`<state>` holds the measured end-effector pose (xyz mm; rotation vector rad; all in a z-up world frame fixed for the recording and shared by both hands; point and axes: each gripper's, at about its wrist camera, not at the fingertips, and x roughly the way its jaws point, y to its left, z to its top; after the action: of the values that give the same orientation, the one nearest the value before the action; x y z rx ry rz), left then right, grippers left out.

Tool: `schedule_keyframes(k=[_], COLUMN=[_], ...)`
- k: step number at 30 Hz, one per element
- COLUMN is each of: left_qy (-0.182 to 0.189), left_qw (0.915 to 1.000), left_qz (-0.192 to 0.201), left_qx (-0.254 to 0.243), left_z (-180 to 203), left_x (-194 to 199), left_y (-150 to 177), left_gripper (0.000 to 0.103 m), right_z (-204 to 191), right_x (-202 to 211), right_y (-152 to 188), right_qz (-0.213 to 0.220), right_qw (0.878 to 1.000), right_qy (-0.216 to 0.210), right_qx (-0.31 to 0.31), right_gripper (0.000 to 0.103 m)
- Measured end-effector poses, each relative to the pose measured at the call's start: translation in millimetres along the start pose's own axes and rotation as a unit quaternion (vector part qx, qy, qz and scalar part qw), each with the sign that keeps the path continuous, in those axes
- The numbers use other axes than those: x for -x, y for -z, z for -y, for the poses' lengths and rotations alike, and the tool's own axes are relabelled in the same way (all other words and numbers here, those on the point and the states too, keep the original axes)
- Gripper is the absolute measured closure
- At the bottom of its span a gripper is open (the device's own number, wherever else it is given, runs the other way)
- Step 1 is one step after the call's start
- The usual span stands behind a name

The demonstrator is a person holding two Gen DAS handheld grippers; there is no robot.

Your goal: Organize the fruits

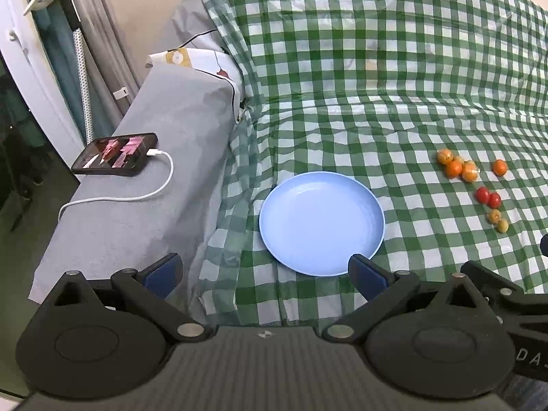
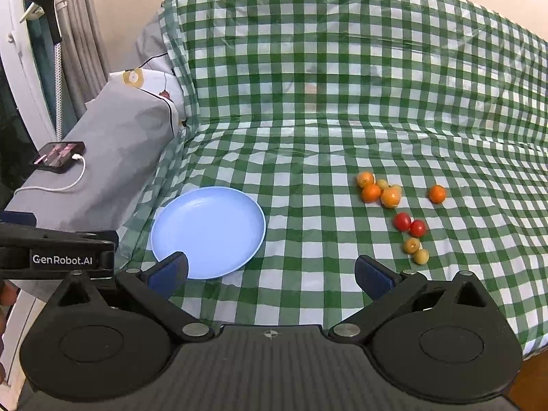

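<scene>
Smooth round blue plate [image 2: 209, 229], small glossy fruits [image 2: 400, 212], crinkled gingham cloth [image 2: 308, 102], both grippers' jaws wide apart, empty

Small orange, red, yellow fruits [image 2: 397, 212] clustered on checked cloth, right of empty blue plate [image 2: 208, 231].

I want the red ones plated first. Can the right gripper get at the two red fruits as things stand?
Probably yes: the right gripper is open and empty, and only bare checked cloth lies between it and the two red fruits.
</scene>
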<state>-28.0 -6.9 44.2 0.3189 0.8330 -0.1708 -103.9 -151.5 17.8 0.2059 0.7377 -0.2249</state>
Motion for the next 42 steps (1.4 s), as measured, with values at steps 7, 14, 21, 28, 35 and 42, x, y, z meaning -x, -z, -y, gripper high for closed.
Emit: schedule_keyframes(k=[7,14,21,28,35,42], left_qy=[0.006,0.002,0.005,0.007,0.008,0.006], left_qw=[0.9999,1.0000,0.9999,0.9999,0.9999,0.9999], left_qz=[-0.002,-0.005,-0.009,-0.011,-0.011,-0.012], left_qx=[0.011,0.008,0.008,0.006,0.005,0.006], left_z=[-8,-11,-13,-13,-12,-12], left_x=[2,-2,-6,-8,-9,-10], left_y=[3,3,5,5,4,4], left_gripper=[0.000,0.000,0.000,0.000,0.000,0.000], right_z=[-6,-9,-12,-13,-13,-14], right_x=[5,2,-3,-4,-4,-5], right_y=[-1,-4,-7,-9,-9,-8], right_qz=[0.001,-0.005,-0.013,-0.017,-0.017,-0.017], right_qw=[1.000,1.000,1.000,1.000,1.000,1.000], right_qy=[0.003,0.004,0.002,0.002,0.003,0.001], right_qx=[0.013,0.015,0.016,0.018,0.015,0.018], right_gripper=[0.000,0.000,0.000,0.000,0.000,0.000])
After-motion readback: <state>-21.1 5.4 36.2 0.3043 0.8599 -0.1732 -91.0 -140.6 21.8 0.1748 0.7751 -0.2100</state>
